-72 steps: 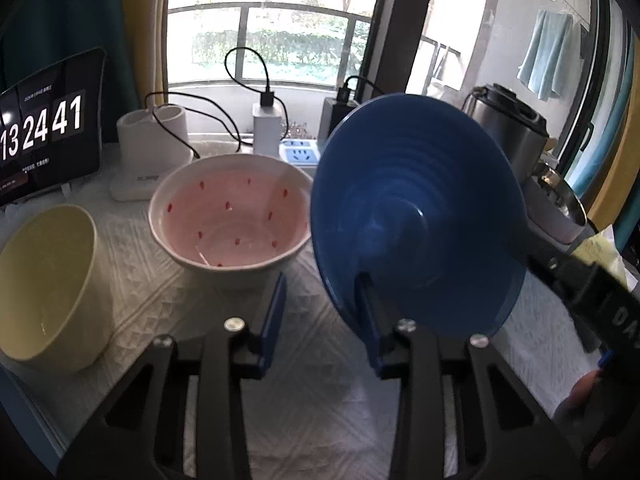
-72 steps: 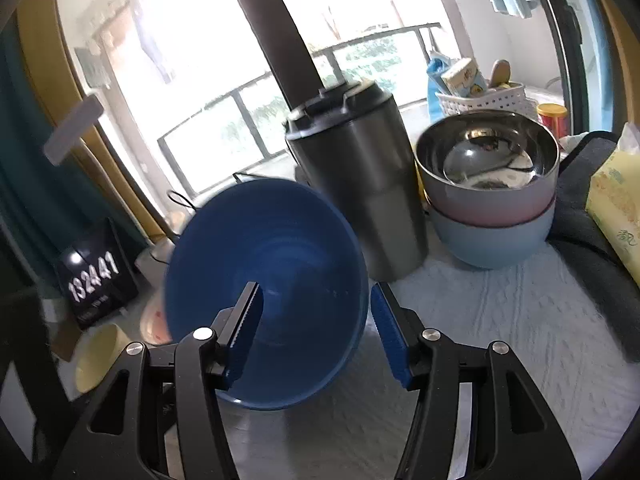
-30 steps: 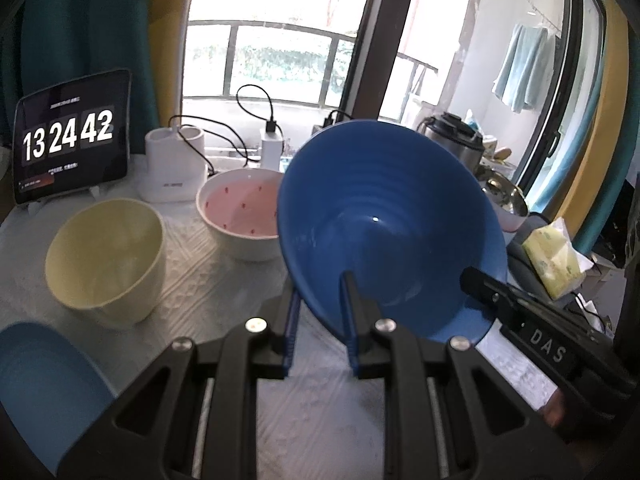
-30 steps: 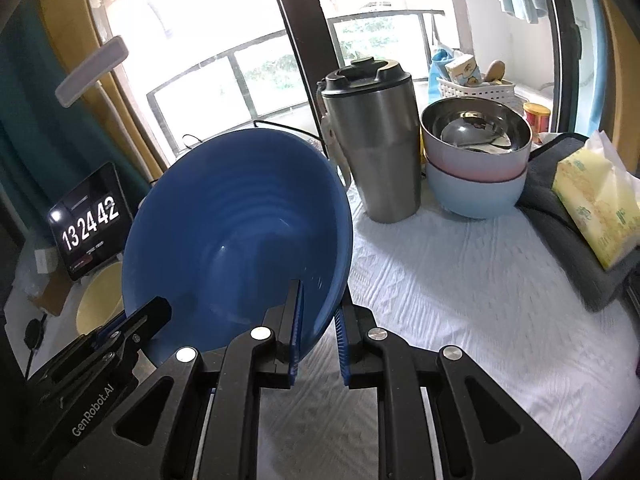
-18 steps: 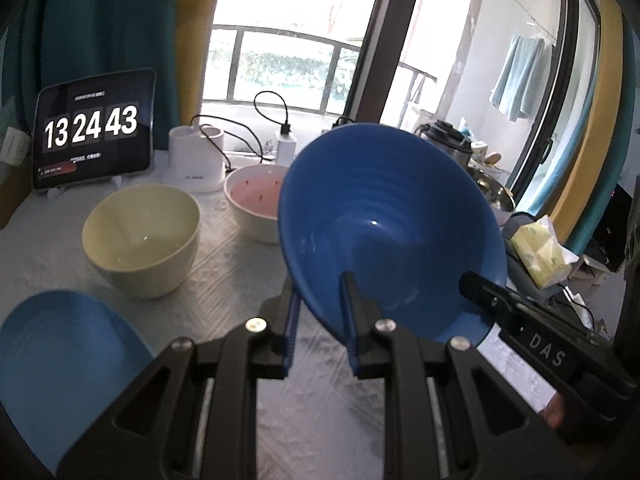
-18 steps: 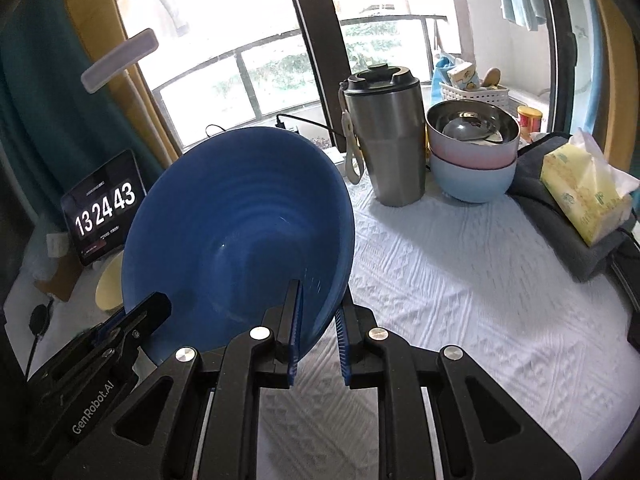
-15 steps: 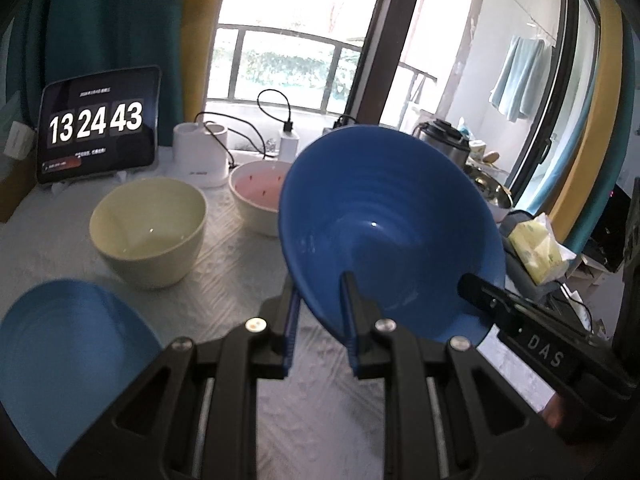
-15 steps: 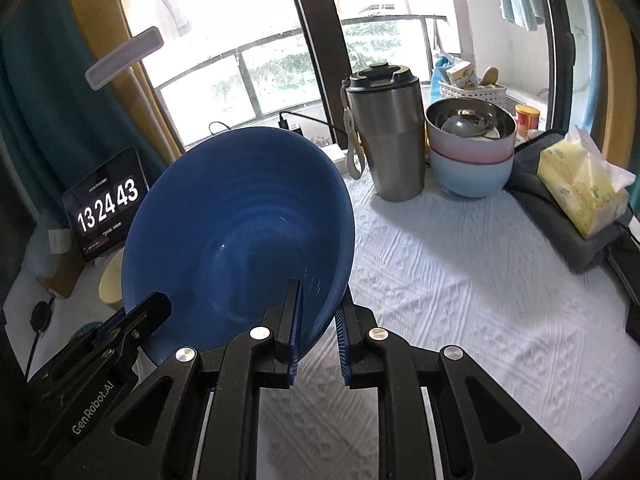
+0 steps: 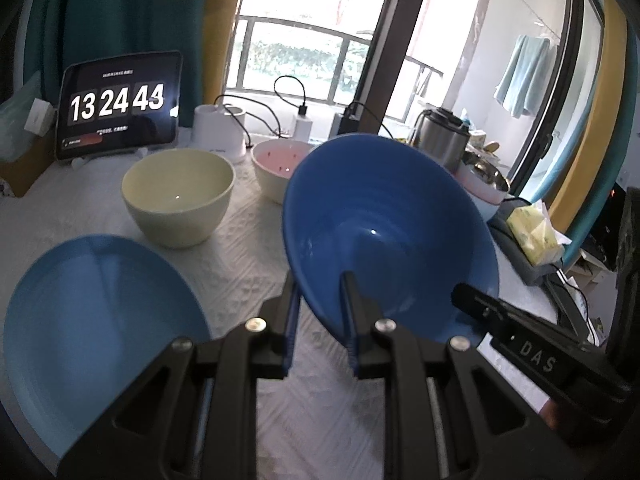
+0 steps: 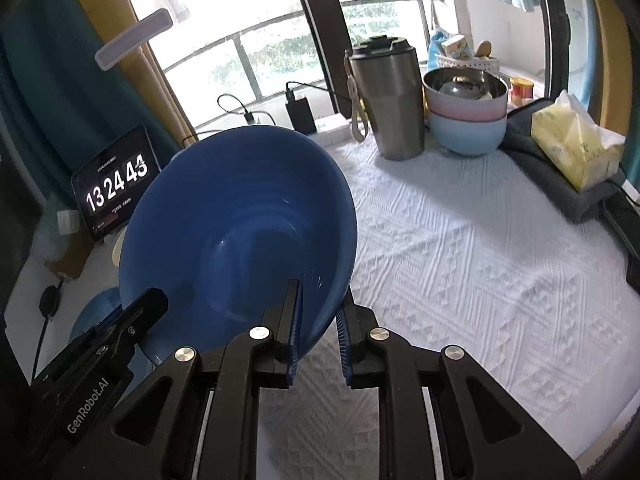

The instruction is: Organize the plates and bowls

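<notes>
While clamped at its rim by both grippers' near-closed fingers [image 9: 347, 312], deep blue ribbed bowl [image 9: 384, 232], tilted.

A tablet clock [image 9: 118, 106] is propped at the back left of the surface [image 10: 460, 248], which is covered by a white textured cloth. A steel tumbler [image 10: 386, 100] is placed near the window. A yellow tissue pack [image 10: 576, 144] is laid on a grey folded cloth [image 10: 560, 192].

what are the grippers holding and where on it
Both hold the dark blue bowl by its rim: left gripper at the near edge, right gripper at the opposite side.
</notes>
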Available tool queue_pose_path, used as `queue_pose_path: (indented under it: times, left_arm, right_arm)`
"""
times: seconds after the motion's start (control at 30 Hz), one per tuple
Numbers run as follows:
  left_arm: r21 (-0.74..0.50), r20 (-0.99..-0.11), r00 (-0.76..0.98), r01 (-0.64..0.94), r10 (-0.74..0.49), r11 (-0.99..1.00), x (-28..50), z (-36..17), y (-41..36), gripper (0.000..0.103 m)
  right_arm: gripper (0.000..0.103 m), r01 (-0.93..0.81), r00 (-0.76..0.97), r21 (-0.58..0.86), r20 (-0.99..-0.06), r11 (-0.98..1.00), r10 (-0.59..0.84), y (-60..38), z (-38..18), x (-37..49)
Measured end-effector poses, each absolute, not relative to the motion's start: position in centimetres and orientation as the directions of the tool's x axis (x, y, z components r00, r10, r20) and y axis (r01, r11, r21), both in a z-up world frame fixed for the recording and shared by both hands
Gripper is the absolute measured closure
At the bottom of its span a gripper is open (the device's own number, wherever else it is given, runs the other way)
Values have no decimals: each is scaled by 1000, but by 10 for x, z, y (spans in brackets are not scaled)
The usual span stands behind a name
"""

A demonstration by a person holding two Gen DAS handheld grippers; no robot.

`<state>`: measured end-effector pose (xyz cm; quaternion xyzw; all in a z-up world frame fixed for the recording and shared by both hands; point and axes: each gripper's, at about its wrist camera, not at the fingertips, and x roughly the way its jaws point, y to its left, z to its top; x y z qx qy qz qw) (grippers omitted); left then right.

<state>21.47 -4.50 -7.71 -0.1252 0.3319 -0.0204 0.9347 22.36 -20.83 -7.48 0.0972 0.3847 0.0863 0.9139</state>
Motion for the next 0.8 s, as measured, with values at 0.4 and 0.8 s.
queue_pose_path:
  times: [0.4,0.8]
  left_arm:
    - [-256,-648,750,-53,-131,965,199,-86,-34,81]
    - [-292,-675,714,-28,-186,956,196,-90,-30,76]
  right_arm:
    - [82,-74,637,258,-731,963,244,-199,-89,208]
    - [79,-38,632,251,-744,967,217,-198,-87,205]
